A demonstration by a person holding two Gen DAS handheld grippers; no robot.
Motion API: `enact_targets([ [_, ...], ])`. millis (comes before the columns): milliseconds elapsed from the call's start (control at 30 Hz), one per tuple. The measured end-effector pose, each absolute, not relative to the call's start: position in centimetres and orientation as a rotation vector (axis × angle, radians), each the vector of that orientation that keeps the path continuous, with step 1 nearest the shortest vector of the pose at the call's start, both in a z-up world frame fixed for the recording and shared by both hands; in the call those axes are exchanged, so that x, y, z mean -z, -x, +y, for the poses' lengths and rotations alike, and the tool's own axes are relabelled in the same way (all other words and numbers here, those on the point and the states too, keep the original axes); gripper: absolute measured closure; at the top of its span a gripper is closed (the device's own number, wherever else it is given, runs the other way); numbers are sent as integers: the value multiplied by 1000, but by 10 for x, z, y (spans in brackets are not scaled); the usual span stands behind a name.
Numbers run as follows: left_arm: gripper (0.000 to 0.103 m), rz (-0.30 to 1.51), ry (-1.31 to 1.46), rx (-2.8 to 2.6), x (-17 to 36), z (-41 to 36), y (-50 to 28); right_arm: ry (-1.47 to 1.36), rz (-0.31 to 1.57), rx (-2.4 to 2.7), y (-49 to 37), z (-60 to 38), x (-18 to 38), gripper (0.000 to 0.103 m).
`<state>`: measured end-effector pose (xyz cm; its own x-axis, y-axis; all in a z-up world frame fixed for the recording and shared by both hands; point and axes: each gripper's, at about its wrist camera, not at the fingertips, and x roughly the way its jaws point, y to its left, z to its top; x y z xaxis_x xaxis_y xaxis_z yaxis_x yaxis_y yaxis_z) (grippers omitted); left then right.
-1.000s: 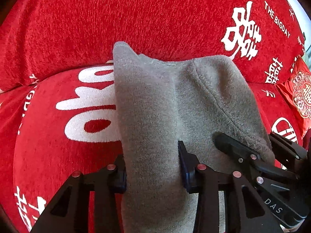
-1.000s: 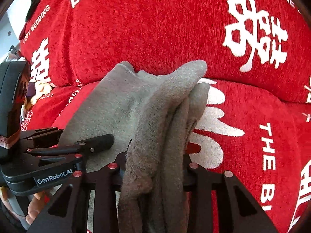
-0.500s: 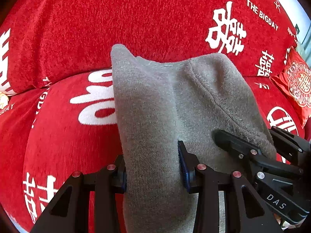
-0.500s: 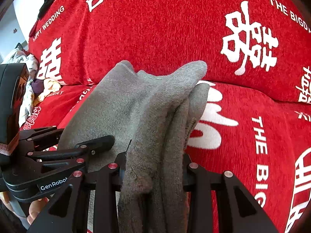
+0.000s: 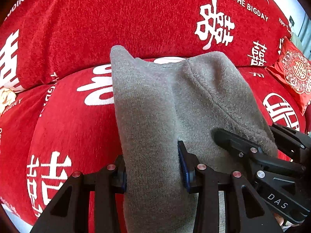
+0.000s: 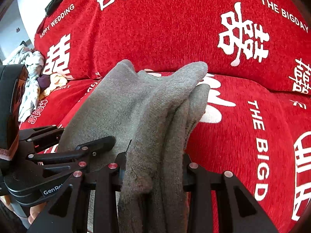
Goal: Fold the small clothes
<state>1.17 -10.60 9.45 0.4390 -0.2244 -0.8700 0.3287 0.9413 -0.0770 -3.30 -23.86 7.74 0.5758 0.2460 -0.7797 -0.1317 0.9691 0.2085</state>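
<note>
Grey garment cut off at bottom edge.

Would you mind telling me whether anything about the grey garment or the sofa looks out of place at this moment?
Nothing looks damaged or spilled. The grey garment is bunched unevenly: in the right wrist view its layers hang as loose staggered edges, not aligned. Both the left gripper and right gripper clamp it. A heap of other clothes lies at the sofa's far end.

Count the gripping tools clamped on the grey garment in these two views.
2: the left tool pinches one edge of the grey garment, and the right tool pinches its bunched other edge.
</note>
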Motion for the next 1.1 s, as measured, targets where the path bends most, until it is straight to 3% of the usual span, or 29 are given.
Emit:
enact_targets([
  [1100, 61, 1060, -99, 321, -68, -68, 53, -110, 912, -255, 92, -205, -55, 67],
])
